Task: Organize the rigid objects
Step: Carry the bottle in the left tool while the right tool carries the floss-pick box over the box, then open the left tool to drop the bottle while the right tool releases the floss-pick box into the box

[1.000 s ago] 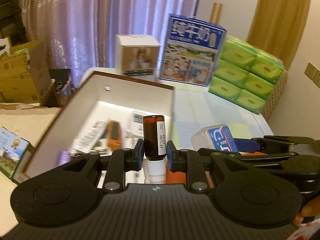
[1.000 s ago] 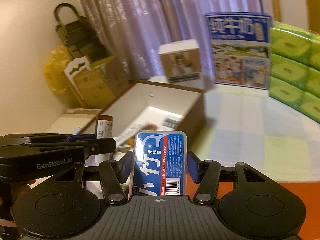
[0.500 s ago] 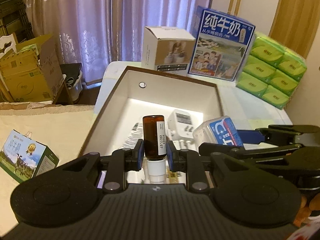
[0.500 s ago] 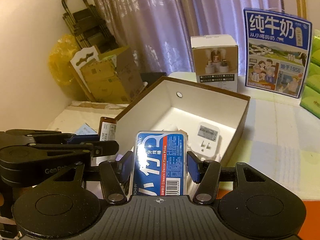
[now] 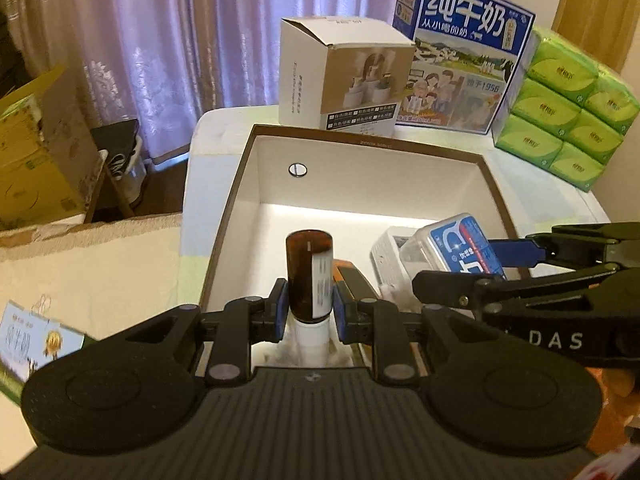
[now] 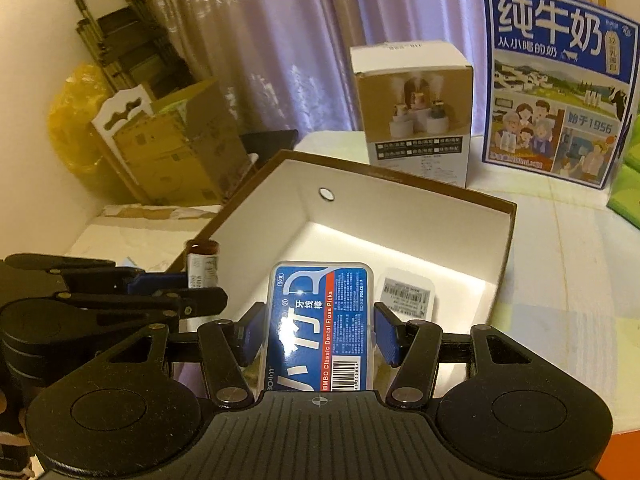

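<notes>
My left gripper (image 5: 309, 309) is shut on a brown glass bottle (image 5: 309, 272) with a white cap and label, held over the near end of an open brown box with a white inside (image 5: 360, 176). My right gripper (image 6: 318, 334) is shut on a clear floss-pick case with a blue label (image 6: 320, 324), also over the box (image 6: 400, 216). The case shows in the left wrist view (image 5: 460, 246), and the bottle in the right wrist view (image 6: 202, 262). A white plug adapter (image 6: 406, 292) and an orange item (image 5: 350, 276) lie inside the box.
Behind the box stand a white product carton (image 5: 344, 76), a blue milk carton (image 5: 464, 52) and stacked green tissue packs (image 5: 568, 104). Cardboard boxes (image 5: 36, 152) sit at the left by the purple curtain. A small milk box (image 5: 28, 340) lies at the near left.
Both grippers have moved forward and over the open box, each still holding its object. The box now fills the middle of both views.
</notes>
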